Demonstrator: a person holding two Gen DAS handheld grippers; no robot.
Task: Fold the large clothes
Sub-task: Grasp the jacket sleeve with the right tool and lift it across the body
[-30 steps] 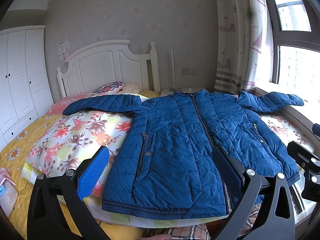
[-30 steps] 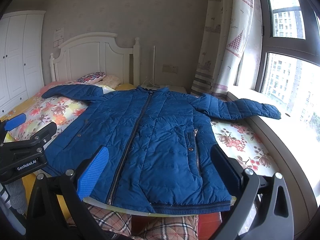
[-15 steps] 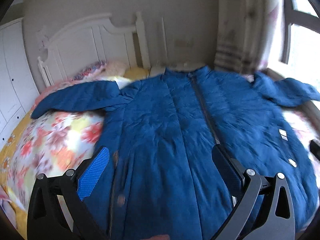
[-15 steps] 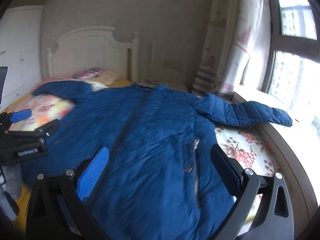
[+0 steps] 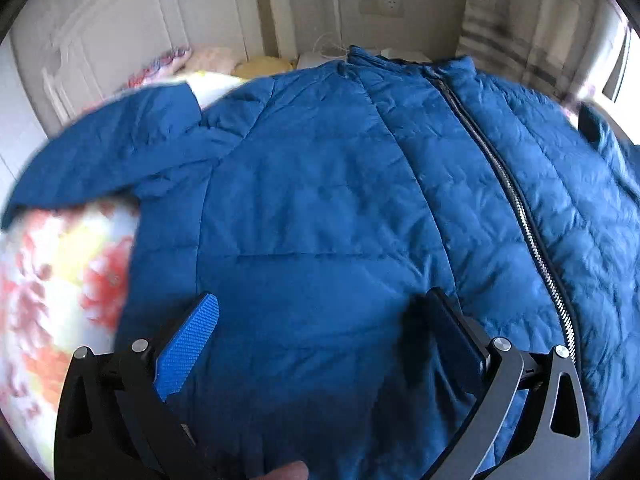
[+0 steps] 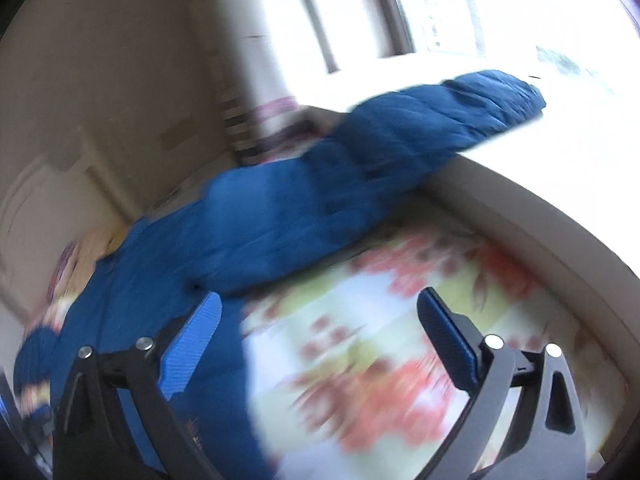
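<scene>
- Because the garment must be flat before any fold can be made, the blue quilted zip-front jacket [image 5: 340, 216] lies front-up and spread open over the floral-printed bed quilt [image 5: 60, 276], collar toward the white panelled headboard [image 5: 120, 40] and silver zipper [image 5: 516, 208] closed down its middle.
- The left gripper [image 5: 324, 344] hangs low over the jacket's chest panel, to the picture-left of the zipper; its fingers [image 5: 188, 344] stand wide apart with only fabric below them and nothing pinched (whether the tips touch the cloth cannot be told).
- The jacket's sleeve on that side [image 5: 108, 156] stretches out sideways across the quilt, which leaves it free to be turned in over the body.
- The right gripper [image 6: 320, 340], seen through heavy blur and a rolled view, hovers over the bare floral quilt just beside the jacket's edge; its jaws have just been closing slightly from full width, yet the fingers [image 6: 192, 344] remain well apart with nothing between them.
- The other sleeve [image 6: 400, 152] runs outward from the body onto the pale window ledge [image 6: 520, 216], its cuff resting there (probably the right gripper's target, since it overhangs the bed).
- Judged stage: approach only; no fold has yet been made, and each gripper appears placed to take one side.
</scene>
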